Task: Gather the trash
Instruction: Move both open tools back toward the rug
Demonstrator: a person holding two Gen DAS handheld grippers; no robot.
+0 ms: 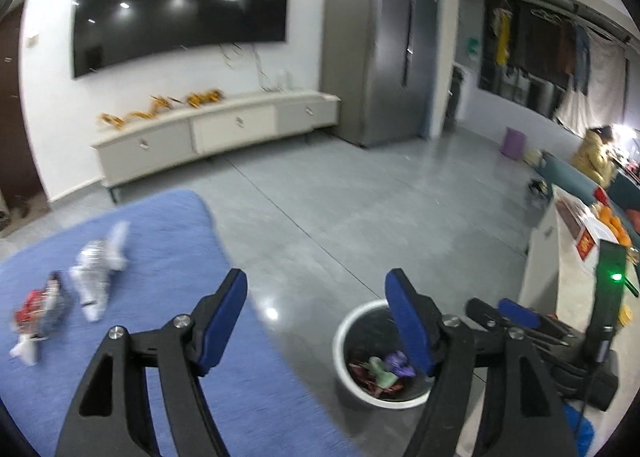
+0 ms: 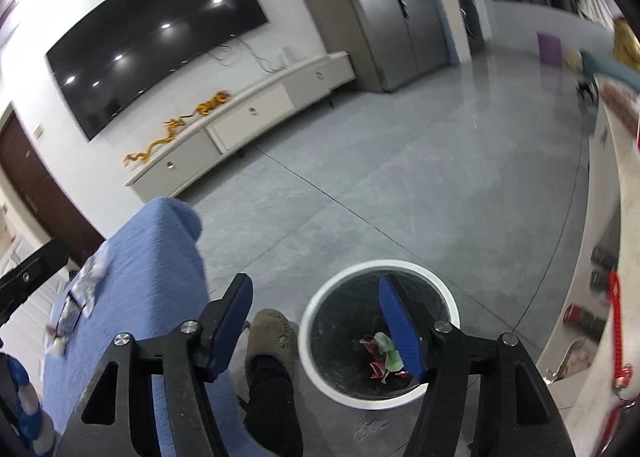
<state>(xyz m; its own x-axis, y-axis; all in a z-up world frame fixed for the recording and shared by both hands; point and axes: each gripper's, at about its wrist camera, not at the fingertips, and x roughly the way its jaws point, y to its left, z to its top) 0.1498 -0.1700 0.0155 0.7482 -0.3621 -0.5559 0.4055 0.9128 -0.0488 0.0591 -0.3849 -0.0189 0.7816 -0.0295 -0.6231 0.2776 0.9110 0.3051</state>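
A white trash bin point(image 1: 340, 337) stands on the grey floor and holds crumpled wrappers point(image 1: 380, 371) in red, green and purple. My left gripper point(image 1: 316, 317) hangs open and empty above the floor, just left of the bin. A silver-white wrapper point(image 1: 98, 273) and a red-black wrapper point(image 1: 40, 309) lie on the blue-covered table point(image 1: 168, 249) to its left. Part of my right gripper point(image 1: 498, 307) shows beyond the bin. In the right wrist view my right gripper point(image 2: 316, 321) is open and empty over the bin point(image 2: 380, 265), with the discarded wrappers point(image 2: 380, 353) below and the blue table point(image 2: 152, 257) on the left.
A person's slippered foot point(image 2: 272, 333) stands beside the bin. A TV point(image 1: 180, 5), a low white cabinet point(image 1: 220, 129) and a grey fridge point(image 1: 380, 45) line the far wall. On the right is a white counter point(image 1: 548, 257) with oranges point(image 1: 612, 221); a person in a yellow jacket point(image 1: 596, 157) sits far right.
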